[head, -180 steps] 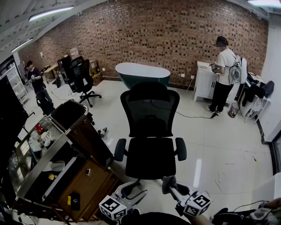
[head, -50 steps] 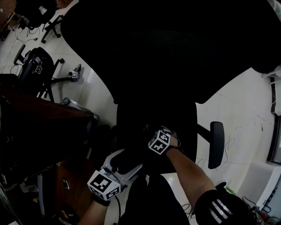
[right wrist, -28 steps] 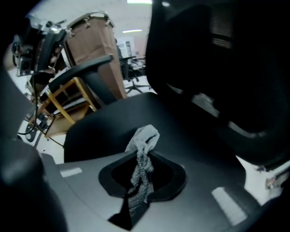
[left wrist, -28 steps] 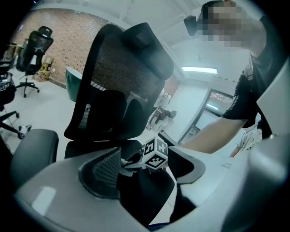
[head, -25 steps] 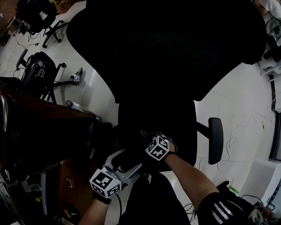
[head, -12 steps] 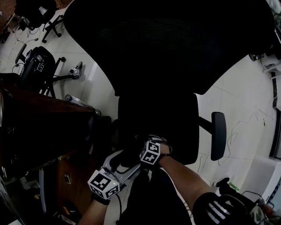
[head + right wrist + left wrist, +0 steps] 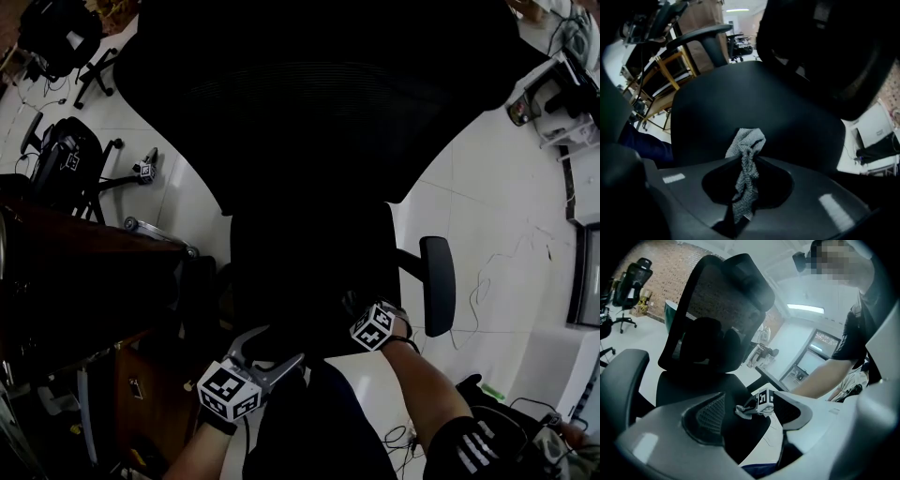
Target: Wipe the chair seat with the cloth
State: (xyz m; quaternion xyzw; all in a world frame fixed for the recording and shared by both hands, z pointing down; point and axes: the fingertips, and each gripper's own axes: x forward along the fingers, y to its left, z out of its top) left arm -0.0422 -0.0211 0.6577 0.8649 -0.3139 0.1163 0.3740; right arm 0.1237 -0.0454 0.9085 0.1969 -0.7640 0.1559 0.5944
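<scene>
I look steeply down on a black office chair; its seat (image 7: 300, 267) lies under the broad mesh backrest (image 7: 309, 103). My right gripper (image 7: 354, 307) is at the seat's front right, shut on a grey cloth (image 7: 746, 171) whose bunched end (image 7: 749, 139) rests on the seat (image 7: 754, 96). My left gripper (image 7: 267, 345) hovers at the seat's front left edge, open and empty. In the left gripper view the seat (image 7: 693, 385) stretches ahead, and the cloth (image 7: 744, 410) shows at the right gripper's tip.
Armrests flank the seat (image 7: 438, 281) (image 7: 621, 380). A dark wooden cabinet (image 7: 84, 281) stands close on the left. Another office chair (image 7: 61, 155) and a spare gripper (image 7: 145, 169) sit on the white tile floor (image 7: 506, 253).
My right gripper has slid with the cloth from the seat's front middle over to its front right. The left gripper has stayed at the front left edge.
</scene>
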